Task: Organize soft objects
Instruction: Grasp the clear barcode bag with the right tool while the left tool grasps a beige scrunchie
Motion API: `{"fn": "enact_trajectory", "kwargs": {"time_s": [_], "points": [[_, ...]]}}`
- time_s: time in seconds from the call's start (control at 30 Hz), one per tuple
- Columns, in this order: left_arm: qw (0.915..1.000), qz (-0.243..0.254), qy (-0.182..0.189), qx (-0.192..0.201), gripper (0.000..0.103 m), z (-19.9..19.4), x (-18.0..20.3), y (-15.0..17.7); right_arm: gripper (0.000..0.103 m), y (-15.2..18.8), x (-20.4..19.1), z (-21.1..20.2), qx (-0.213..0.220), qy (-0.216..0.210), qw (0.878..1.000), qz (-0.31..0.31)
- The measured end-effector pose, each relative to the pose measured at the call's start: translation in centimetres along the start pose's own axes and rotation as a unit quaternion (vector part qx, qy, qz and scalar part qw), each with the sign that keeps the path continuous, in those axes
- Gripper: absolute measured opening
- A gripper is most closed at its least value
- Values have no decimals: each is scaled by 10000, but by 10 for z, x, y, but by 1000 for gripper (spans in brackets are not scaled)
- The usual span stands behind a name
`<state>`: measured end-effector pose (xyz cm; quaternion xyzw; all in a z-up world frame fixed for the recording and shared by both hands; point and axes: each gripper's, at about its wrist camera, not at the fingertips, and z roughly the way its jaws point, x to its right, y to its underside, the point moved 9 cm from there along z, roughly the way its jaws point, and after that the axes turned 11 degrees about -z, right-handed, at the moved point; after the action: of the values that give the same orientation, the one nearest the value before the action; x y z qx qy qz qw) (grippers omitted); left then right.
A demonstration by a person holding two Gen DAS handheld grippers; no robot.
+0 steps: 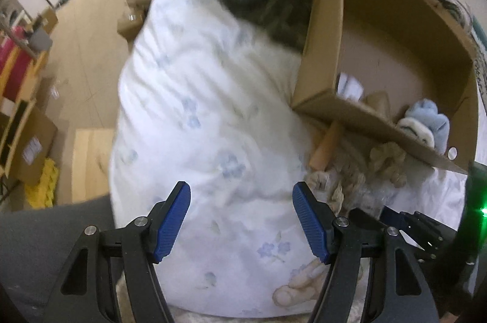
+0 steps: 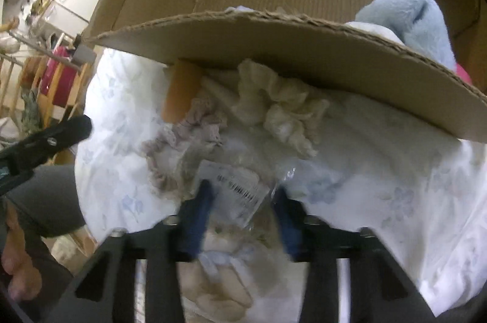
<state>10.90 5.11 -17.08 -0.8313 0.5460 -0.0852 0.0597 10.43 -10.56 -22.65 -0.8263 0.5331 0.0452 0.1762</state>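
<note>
Left claw (image 1: 241,219) is hovering with its blue ribbed pads (image 1: 173,221) spread wide, nothing between them. It is sitting over the white quilt with pale blue flower print (image 1: 194,116), which is bulging up ahead of and under the pads.

Ahead and to the right of the left claw, the open brown cardboard box (image 1: 392,27) is lying tilted on the quilt. A light blue plush toy (image 1: 426,122) is lying in the near corner of the box, against the near wall. A small white item (image 1: 350,85) is sitting further in; can't tell what it is.

Right claw (image 2: 242,204) is pointing at the box's near flap (image 2: 274,49), which is overhanging just ahead of it. A clear plastic packet with a white barcode label (image 2: 240,189) is lying between the blue fingers (image 2: 197,216). The fingers are blurred and standing a packet-width apart; can't tell whether they are actually pinching it.

Just ahead of the right claw, a cream ruffled fabric scrunchie (image 2: 280,103) is lying partly tucked under the flap. A greyish-pink ruffled scrunchie (image 2: 182,137) is lying ahead-left, touching the packet. An orange cylindrical piece (image 2: 181,91) is sticking out from under the flap, further ahead-left.

A beige soft item (image 2: 222,289) is lying under the right claw, too blurred to identify.
</note>
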Motion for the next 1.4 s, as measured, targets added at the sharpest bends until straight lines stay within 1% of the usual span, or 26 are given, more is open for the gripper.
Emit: {"fn": "enact_trajectory", "kwargs": {"time_s": [0.03, 0.13, 0.27, 0.4, 0.53, 0.6, 0.63, 0.67, 0.73, 0.97, 1.07, 1.23, 1.3, 1.4], "points": [[10000, 20, 19, -68, 67, 3, 2, 2, 26, 0, 0, -2, 12, -74, 10000, 27], [9997, 149, 117, -146, 67, 9, 14, 7, 26, 2, 2, -13, 130, -96, 9999, 13], [9978, 550, 260, -254, 67, 19, 39, 18, 26, 5, 4, -35, 352, -242, 9991, 62], [9948, 853, 321, -460, 67, 31, 56, 31, 26, 14, 15, -60, 584, -274, 9972, 386], [9901, 1272, 336, -492, 66, 42, 74, 42, 26, 20, 25, -91, 948, -238, 9930, 663], [9874, 1454, 371, -502, 40, 46, 81, 48, 26, 22, 31, -102, 1114, -295, 9899, 831], [9859, 1535, 364, -562, 18, 48, 83, 51, 26, 23, 34, -105, 1162, -305, 9887, 893], [9844, 1601, 354, -632, 12, 50, 84, 55, 26, 24, 35, -108, 1192, -305, 9880, 935], [9840, 1655, 302, -582, 9, 49, 84, 56, 26, 21, 38, -110, 1227, -308, 9871, 984], [9861, 1552, 438, -409, 7, 28, 84, 60, 26, 17, 41, -108, 1255, -297, 9866, 1000], [9866, 1519, 523, -294, 7, 15, 80, 55, 26, 18, 42, -107, 1250, -299, 9865, 1015], [9871, 1437, 712, 2, 7, -12, 74, 49, 26, 19, 42, -112, 1313, -328, 9853, 1038], [9863, 1476, 727, 109, 7, -22, 75, 46, 26, 19, 42, -114, 1343, -339, 9850, 1033], [9850, 1476, 864, 225, 7, -37, 77, 47, 26, 19, 42, -119, 1410, -383, 9836, 1053]]}}
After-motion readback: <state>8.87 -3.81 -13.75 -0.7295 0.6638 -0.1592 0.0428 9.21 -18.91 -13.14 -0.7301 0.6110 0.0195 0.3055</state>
